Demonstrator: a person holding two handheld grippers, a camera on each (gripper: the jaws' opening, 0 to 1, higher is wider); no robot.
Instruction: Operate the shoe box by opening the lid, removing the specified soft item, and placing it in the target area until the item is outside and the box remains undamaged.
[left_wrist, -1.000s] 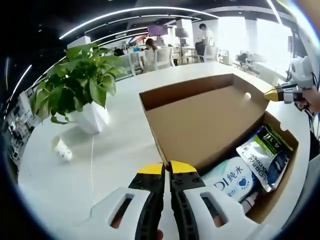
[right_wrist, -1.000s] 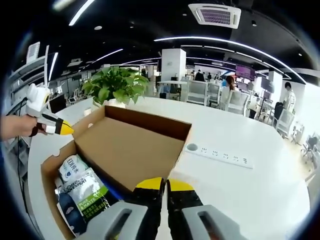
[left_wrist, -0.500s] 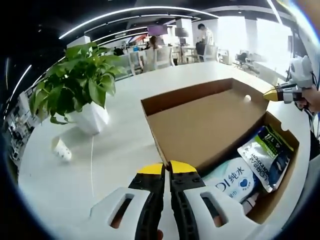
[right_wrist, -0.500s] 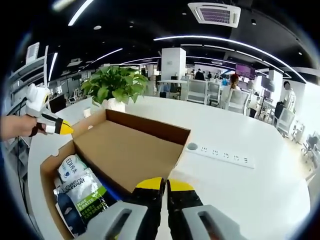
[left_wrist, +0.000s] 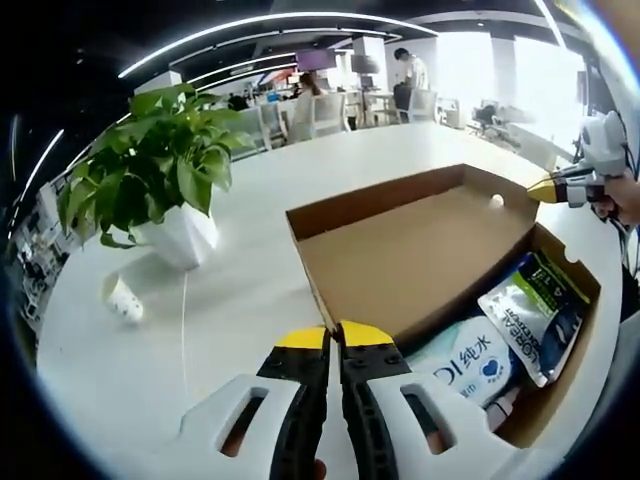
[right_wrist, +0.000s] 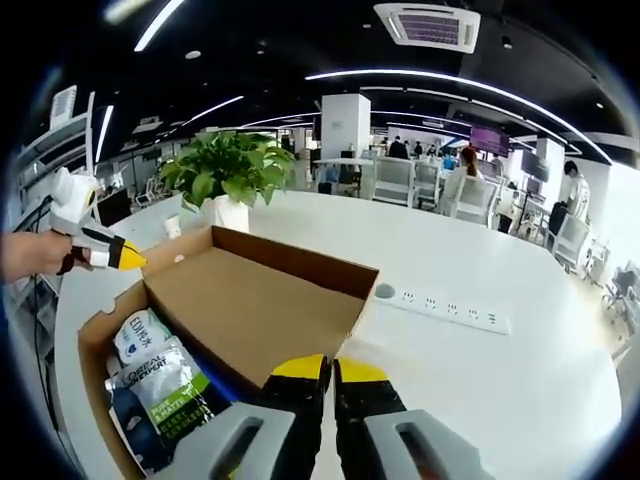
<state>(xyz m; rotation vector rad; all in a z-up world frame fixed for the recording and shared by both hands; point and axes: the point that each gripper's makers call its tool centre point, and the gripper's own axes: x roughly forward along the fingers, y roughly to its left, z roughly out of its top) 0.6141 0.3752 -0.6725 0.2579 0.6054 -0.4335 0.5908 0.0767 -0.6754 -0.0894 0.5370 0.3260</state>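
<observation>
A brown cardboard shoe box (left_wrist: 563, 372) lies on the white table with its lid (left_wrist: 410, 250) swung up and back. Inside lie a white and blue soft pack (left_wrist: 465, 365) and a dark pouch with green print (left_wrist: 535, 315). My left gripper (left_wrist: 333, 335) is shut on the lid's near corner edge. My right gripper (left_wrist: 545, 188) comes in from the right at the lid's other corner. In the right gripper view, my right gripper (right_wrist: 327, 368) is shut on the lid (right_wrist: 250, 310) edge, and the left gripper (right_wrist: 128, 258) touches the far corner above the packs (right_wrist: 150, 380).
A potted green plant (left_wrist: 150, 170) in a white pot stands left of the box, with a small white cup (left_wrist: 122, 298) near it. A white power strip (right_wrist: 440, 310) lies on the table (right_wrist: 500, 400) right of the box. Chairs and people are far behind.
The lid has tilted further back and lies flatter, uncovering more of the packs in the box. Both grippers stay at its corners.
</observation>
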